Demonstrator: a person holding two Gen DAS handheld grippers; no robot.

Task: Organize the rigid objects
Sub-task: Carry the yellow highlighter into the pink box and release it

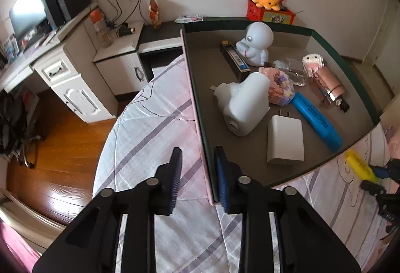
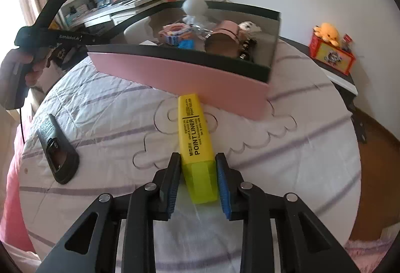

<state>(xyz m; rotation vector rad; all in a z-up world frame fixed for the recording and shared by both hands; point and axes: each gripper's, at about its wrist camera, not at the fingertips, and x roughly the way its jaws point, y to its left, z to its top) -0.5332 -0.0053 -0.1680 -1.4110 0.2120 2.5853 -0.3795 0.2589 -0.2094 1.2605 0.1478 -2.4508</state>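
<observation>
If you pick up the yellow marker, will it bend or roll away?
Probably neither. The yellow marker looks like hard plastic, so it should stay stiff. Its flat sides make rolling unlikely. The smooth cap between the right gripper pads might slip slightly.

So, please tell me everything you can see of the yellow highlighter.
The yellow highlighter is a flat, glossy plastic marker with black "POINT LINER" print and a translucent yellow cap. It lies flat on the striped bedsheet, far end at the pink box. The right tongs grip it at the cap end.
</observation>
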